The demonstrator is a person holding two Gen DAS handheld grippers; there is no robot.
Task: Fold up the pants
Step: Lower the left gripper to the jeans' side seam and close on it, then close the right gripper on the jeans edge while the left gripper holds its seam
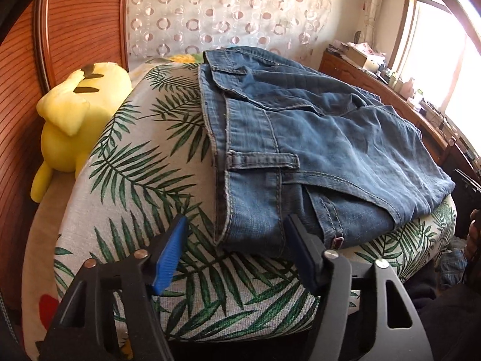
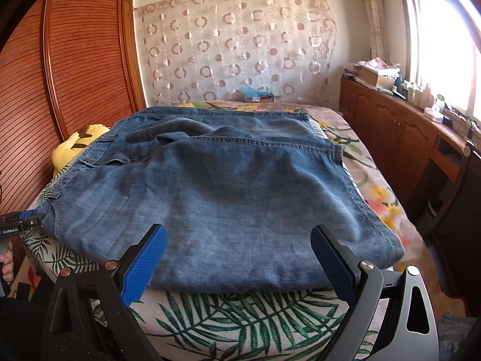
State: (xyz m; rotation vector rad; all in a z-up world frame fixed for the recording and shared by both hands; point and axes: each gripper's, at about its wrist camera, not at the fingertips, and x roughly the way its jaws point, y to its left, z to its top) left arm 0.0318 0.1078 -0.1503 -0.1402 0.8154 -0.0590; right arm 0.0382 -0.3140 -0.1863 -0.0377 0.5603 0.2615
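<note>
Nearest the left wrist camera, the left tool (image 1: 233,237) stands released, its blue ribbed pads (image 1: 168,255) set either side of the near waistband corner of the blue denim pants (image 1: 315,138). The fabric sits between the pads, but neither pad visibly presses on it. The pants lie already doubled over on a cushion covered in white cloth with green palm leaves (image 1: 150,186), which rests on the bed.

In the right wrist view, the right tool (image 2: 240,240) is likewise released, its pads wide apart at the near folded edge of the denim, with cloth between them and no pinch yet. The left tool (image 2: 21,221) shows small at the far left of that view, at the waistband corner.

My judgement is that the step in hand is taking hold of the near edge at two points for another fold. To do it well, each tool should slide low enough to catch every layer of the stack, not just the top one, then clench firmly before any lift. Both holds should rise together and travel evenly, so the edge stays straight and the layers do not slip.

Further off, a yellow plush toy (image 1: 69,114) lies beside the cushion against the slatted wooden wardrobe door (image 1: 81,15). It is clear of the fold path.
</note>
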